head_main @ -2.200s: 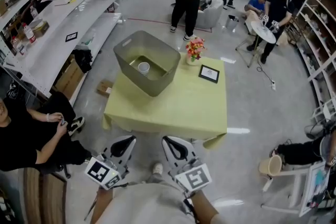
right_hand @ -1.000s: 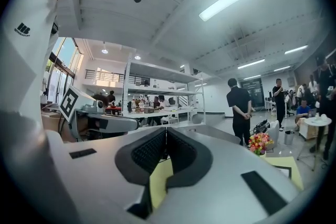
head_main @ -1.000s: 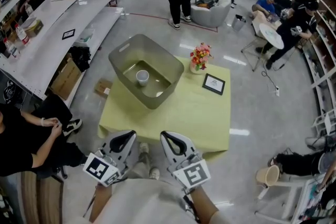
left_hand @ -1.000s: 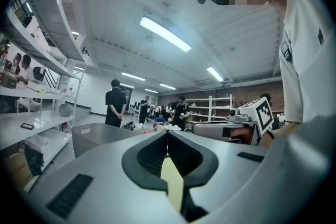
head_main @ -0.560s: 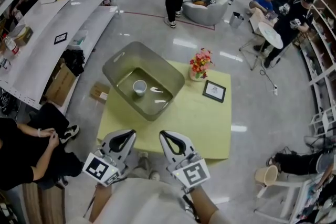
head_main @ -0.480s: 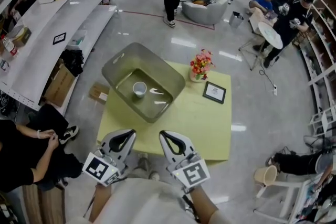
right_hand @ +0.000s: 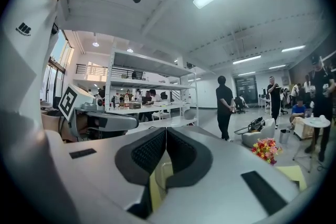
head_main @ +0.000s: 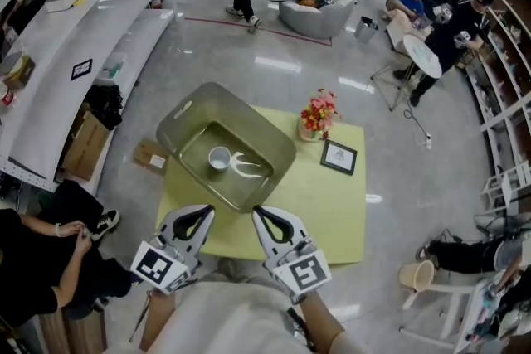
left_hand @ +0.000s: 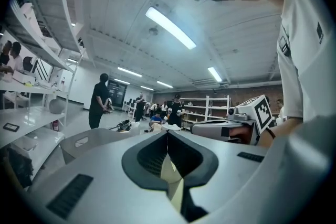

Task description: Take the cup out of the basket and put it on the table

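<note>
The yellow bench carries a deep grey basket near its far left edge. I judge that a tool snagging the basket's tall wall could drag it toward that edge. The left tool and right tool hover over the bench's near edge, well short of the basket. Each has its jaws pressed together on nothing, and reaching in like that would probably tip the cup rather than grasp it. The white cup stands mouth-up on the basket's floor, beside a pale streak I cannot identify.
</note>
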### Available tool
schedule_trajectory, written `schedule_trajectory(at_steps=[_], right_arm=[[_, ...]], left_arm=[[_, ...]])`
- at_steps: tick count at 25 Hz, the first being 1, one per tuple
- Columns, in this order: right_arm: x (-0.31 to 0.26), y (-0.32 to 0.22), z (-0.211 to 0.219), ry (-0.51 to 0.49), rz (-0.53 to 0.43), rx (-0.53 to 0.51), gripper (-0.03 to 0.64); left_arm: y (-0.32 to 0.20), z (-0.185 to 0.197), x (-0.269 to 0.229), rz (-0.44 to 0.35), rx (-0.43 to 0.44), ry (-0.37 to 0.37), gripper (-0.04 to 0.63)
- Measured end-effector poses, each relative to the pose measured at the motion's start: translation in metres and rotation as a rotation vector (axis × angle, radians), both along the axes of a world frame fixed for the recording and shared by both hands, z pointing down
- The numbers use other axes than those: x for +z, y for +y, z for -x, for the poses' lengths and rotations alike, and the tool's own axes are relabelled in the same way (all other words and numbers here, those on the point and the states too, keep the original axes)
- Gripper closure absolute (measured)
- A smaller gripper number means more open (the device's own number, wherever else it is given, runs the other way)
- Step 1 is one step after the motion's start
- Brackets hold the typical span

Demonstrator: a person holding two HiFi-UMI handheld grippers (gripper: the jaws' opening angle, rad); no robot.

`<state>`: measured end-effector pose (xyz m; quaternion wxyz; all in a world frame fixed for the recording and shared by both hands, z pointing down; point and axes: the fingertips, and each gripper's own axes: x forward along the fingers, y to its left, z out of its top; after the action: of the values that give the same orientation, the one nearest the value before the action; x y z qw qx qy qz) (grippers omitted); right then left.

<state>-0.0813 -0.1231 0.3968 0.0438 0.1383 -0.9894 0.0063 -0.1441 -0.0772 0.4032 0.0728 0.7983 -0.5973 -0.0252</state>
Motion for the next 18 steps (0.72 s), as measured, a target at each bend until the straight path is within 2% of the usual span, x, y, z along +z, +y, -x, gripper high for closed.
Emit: schedule_trajectory(at_steps=[10,18], right_arm=[[0.001,-0.024,0.013,0.027,-0.026,0.011,0.607],[0.006,-0.044,0.018,0.016,-0.017,-0.049,0.607]], left_arm=[[-0.026,0.014,0.008,0.032,0.022,0.026,0.586],[-0.046,0.018,0.014,0.051,-0.039,0.023,0.586]])
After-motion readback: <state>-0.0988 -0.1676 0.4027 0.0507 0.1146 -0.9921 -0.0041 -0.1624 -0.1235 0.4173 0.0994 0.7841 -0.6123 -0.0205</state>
